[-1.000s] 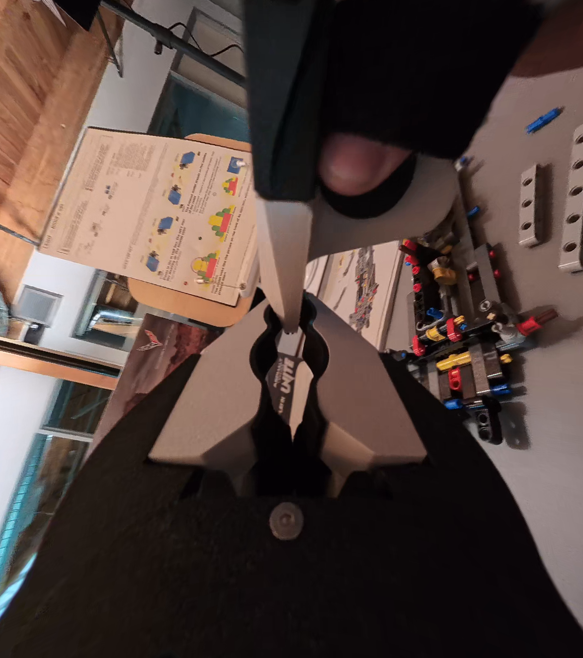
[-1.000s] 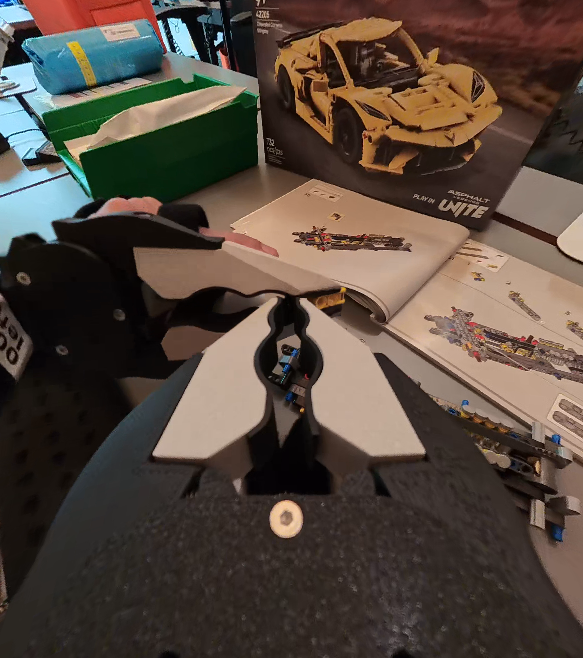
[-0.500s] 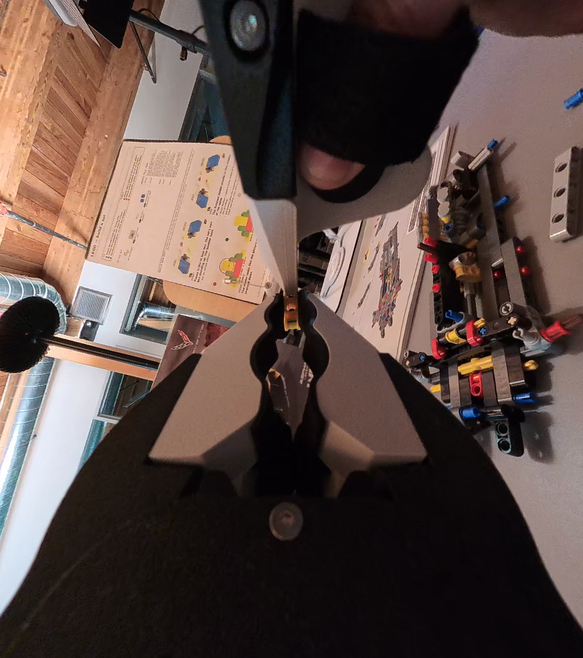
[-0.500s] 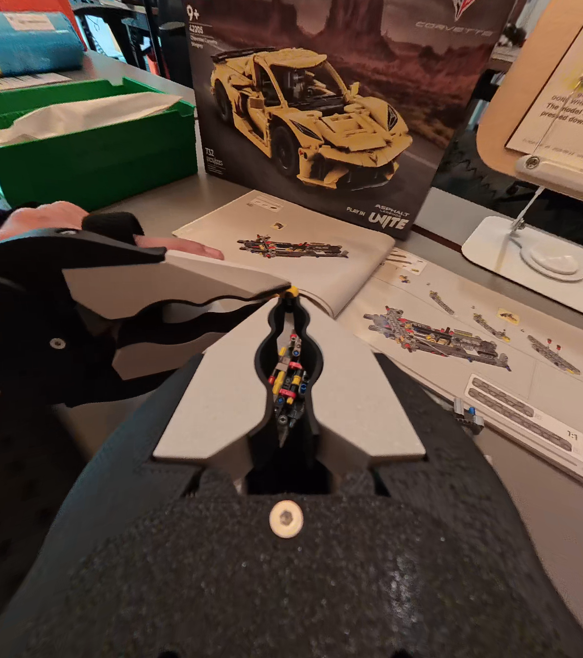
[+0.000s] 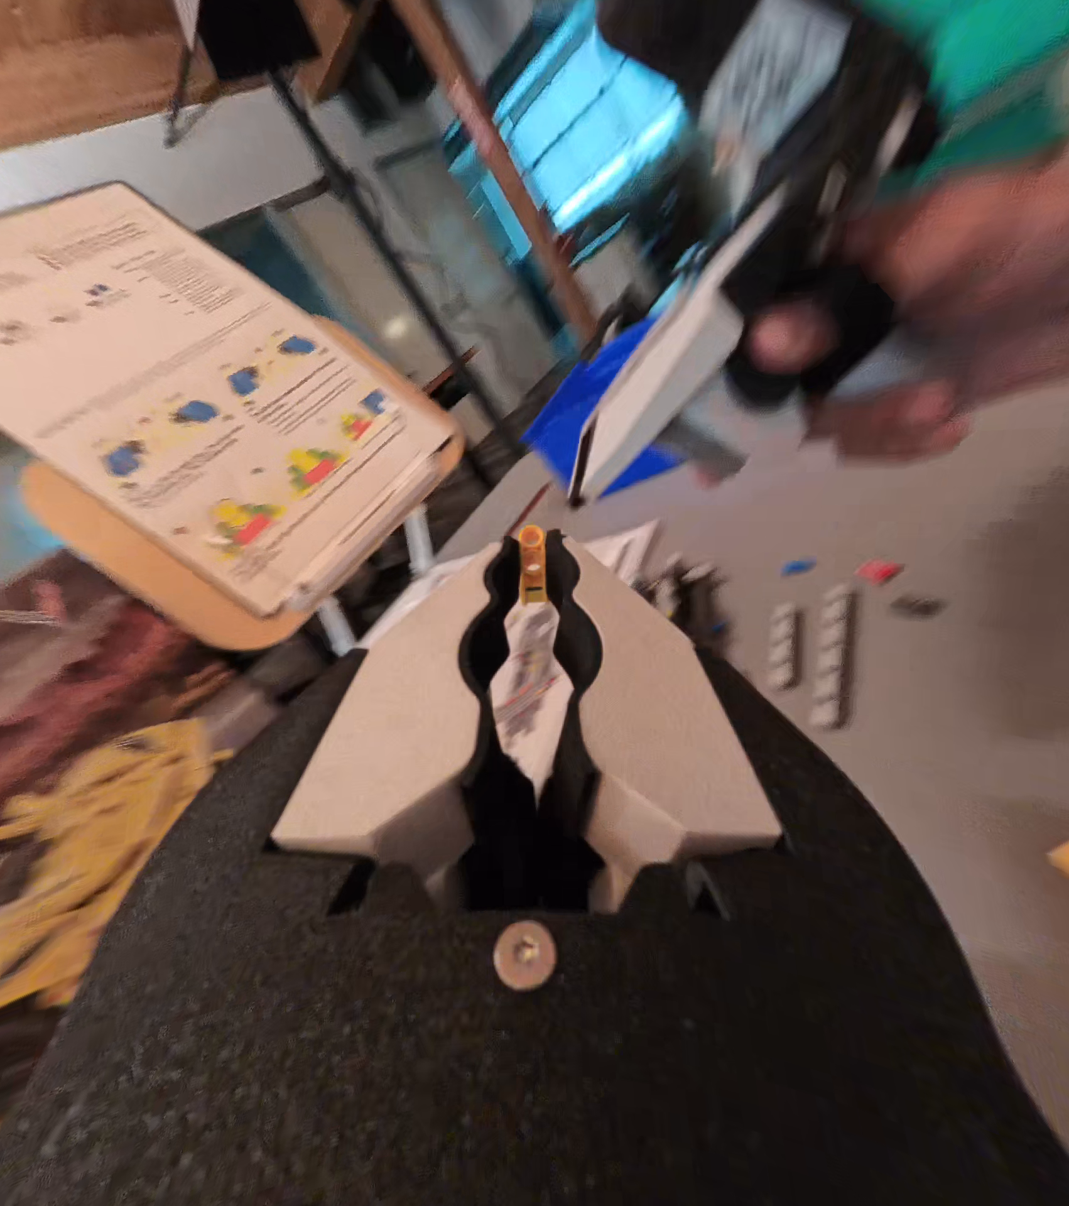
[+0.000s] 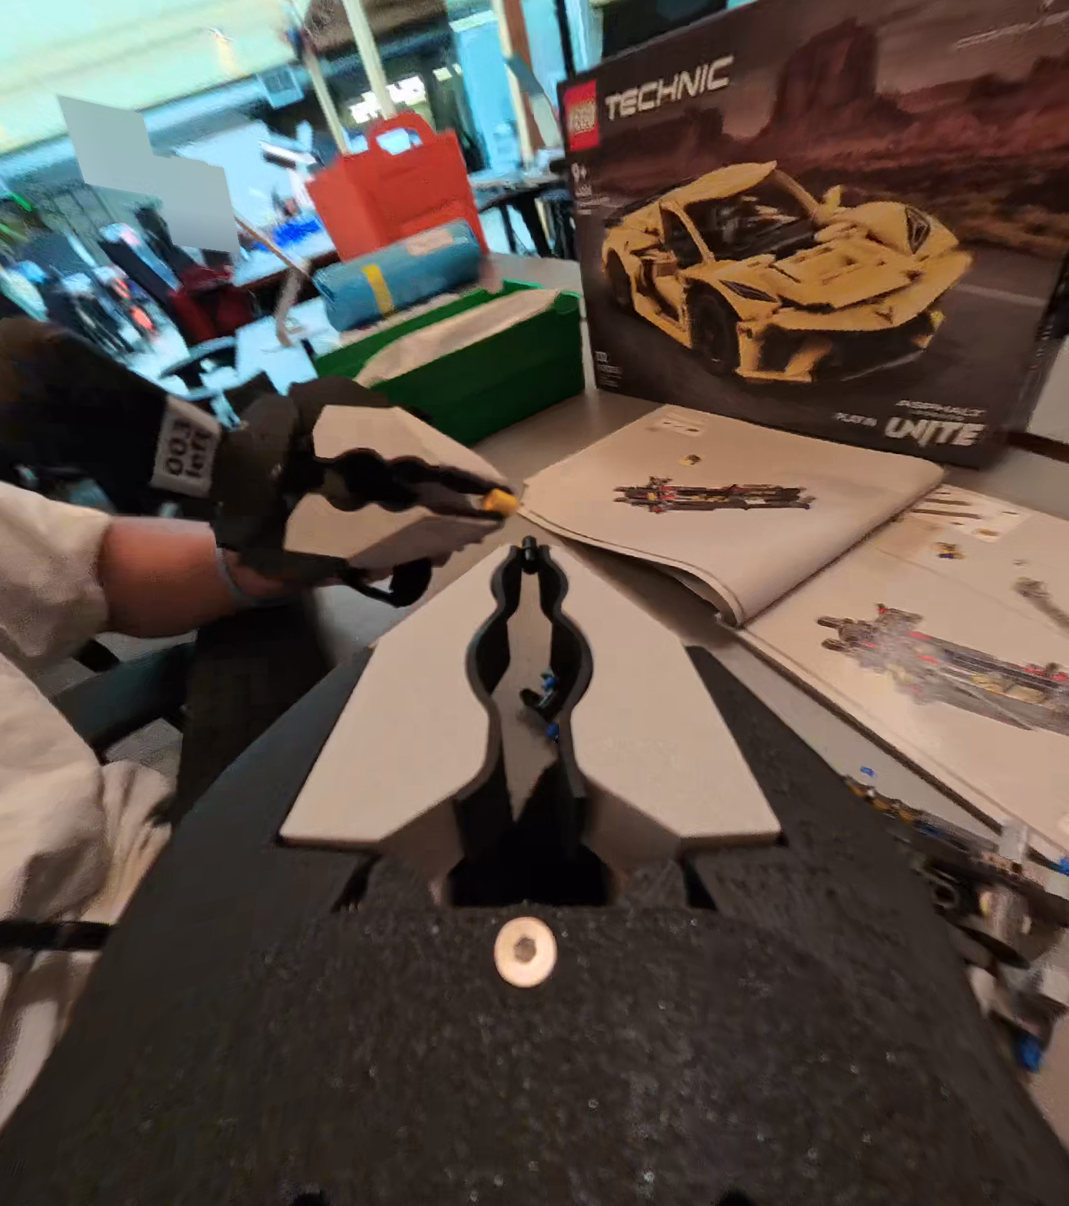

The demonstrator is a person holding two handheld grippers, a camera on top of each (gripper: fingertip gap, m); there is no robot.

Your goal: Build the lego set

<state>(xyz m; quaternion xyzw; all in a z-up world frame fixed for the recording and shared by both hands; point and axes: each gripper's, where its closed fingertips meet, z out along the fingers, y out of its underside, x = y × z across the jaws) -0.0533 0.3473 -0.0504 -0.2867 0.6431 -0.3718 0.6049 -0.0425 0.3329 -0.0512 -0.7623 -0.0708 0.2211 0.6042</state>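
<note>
A small yellow connector piece [image 5: 530, 566] is pinched at the very tips of the left tongs [image 5: 530, 555], standing upright between the pads with its round hollow end poking above them. In the right wrist view the same piece [image 6: 498, 501] shows as a yellow stub at the nose of the left tongs [image 6: 486, 502], held above the edge of the open instruction booklet [image 6: 734, 515]. The right tongs [image 6: 526, 551] are drawn together on a tiny black pin [image 6: 526, 545], of which only the top shows. The two sets of tongs are near each other but apart.

The partly built chassis [image 6: 1002, 913] lies on the grey table [image 6: 584, 411] at the right, blurred, just beside the booklet's lower page. The set's box [image 6: 812, 228] stands behind.

Both pieces are judged to be hard, smooth, very light plastic: stiff, unlikely to break, but apt to twist or squirt out of a tip grip if squeezed off-centre. The yellow piece is best held across its flat flanks, low on the body, so that the hollow end stays free; the pin is best gripped at one end, leaving the other bare for insertion. Loose grey beams [image 5: 835, 652] rest farther off on the table.
</note>
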